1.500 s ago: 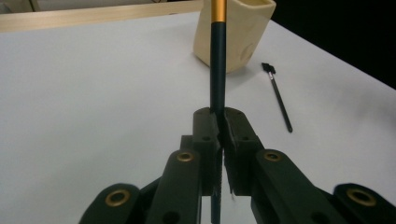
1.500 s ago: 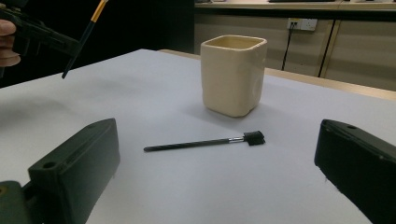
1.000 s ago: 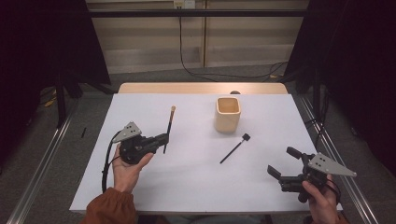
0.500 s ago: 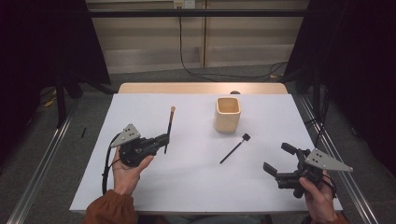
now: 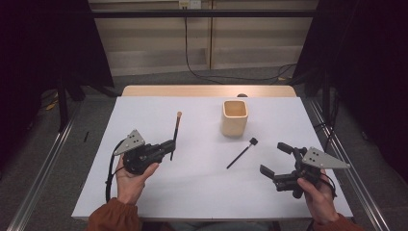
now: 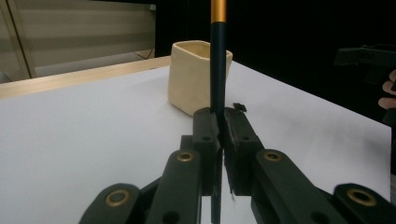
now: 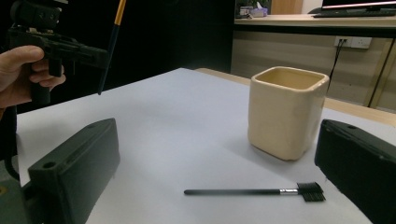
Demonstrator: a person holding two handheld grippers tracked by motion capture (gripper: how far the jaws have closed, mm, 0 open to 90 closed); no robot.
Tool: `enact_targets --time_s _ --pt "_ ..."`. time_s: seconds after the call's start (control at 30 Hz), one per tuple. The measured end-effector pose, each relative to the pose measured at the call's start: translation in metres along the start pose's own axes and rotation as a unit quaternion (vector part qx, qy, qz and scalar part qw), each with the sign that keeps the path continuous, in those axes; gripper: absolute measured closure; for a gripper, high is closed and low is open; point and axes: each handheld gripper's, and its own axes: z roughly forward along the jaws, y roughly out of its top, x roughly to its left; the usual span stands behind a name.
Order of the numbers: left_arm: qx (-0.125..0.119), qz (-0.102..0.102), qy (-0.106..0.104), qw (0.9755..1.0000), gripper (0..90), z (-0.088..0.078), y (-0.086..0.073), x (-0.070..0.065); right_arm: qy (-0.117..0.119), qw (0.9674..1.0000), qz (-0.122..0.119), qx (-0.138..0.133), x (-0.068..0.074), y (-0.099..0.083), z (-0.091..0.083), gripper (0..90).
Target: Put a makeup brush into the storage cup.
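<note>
A white table (image 5: pixel 192 202) carries a cream cup (image 5: pixel 235 118) near its far middle, with a small black brush (image 5: pixel 242 153) lying flat just in front of it. The left gripper (image 5: pixel 169 147) is clamped on a dark stick (image 5: pixel 176 132) with a gold end, held upright above the table left of the cup. The right gripper (image 5: pixel 275 159) hovers with jaws spread wide and empty, near the brush.
</note>
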Motion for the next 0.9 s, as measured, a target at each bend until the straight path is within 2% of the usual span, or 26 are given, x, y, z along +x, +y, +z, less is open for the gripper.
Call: enact_targets --time_s 0.2,0.43,0.67,0.9 --pt "0.001 0.000 -0.005 1.0000 84.2 0.002 0.000 -0.004 0.023 0.9997 -0.011 -0.001 0.006 0.010 0.018 0.0" --pt "-0.001 0.002 -0.012 0.9999 84.2 0.004 0.000 -0.008 0.035 0.9993 -0.009 -0.006 0.011 0.016 0.031 0.0" --pt "-0.003 0.001 -0.017 0.9999 84.2 0.006 0.002 -0.011 0.069 0.9975 -0.015 -0.004 0.019 0.023 0.050 0.5" --pt "0.000 0.004 -0.023 0.9997 84.2 0.009 0.001 -0.017 0.084 0.9964 -0.014 0.004 0.026 0.027 0.061 1.0"
